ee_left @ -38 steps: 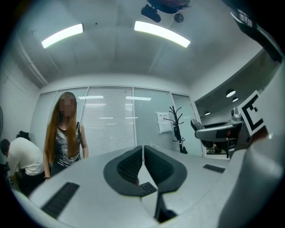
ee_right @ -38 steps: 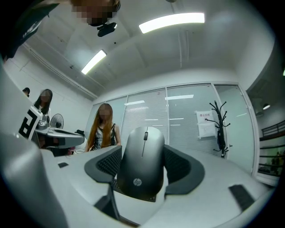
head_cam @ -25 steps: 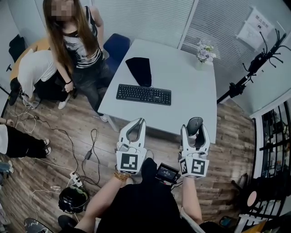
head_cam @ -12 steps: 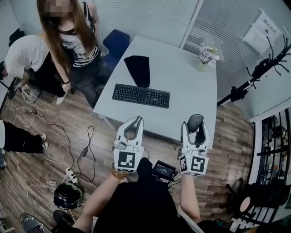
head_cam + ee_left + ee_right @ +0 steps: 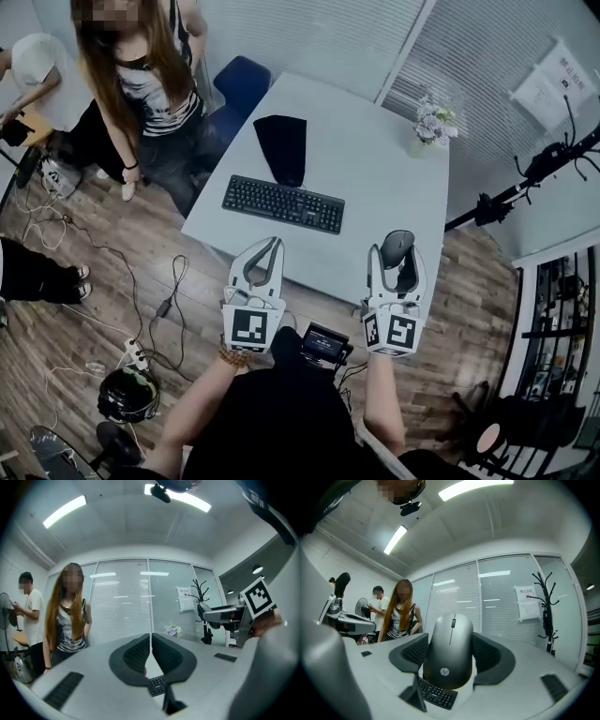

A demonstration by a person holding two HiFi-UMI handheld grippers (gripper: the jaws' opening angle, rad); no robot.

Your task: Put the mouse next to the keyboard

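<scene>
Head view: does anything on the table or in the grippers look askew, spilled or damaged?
Nothing stands out. The mouse is clamped in the right gripper, lifted off the table. The keyboard lies flat, the small flower vase stands upright at the far corner, and nothing is spilled.

An office meeting room: a white table [image 5: 375, 169] carrying a keyboard [image 5: 283, 203], glass partition walls [image 5: 309, 37] hung with slatted blinds, ceiling strip lights [image 5: 64, 511], a coat stand [image 5: 543, 606] (a printed notice [image 5: 528, 604] posted on the glass beside it), a blue chair [image 5: 241, 84]

keyboard [image 5: 283, 204] on table [image 5: 384, 178], cloth [image 5: 281, 145] behind
</scene>
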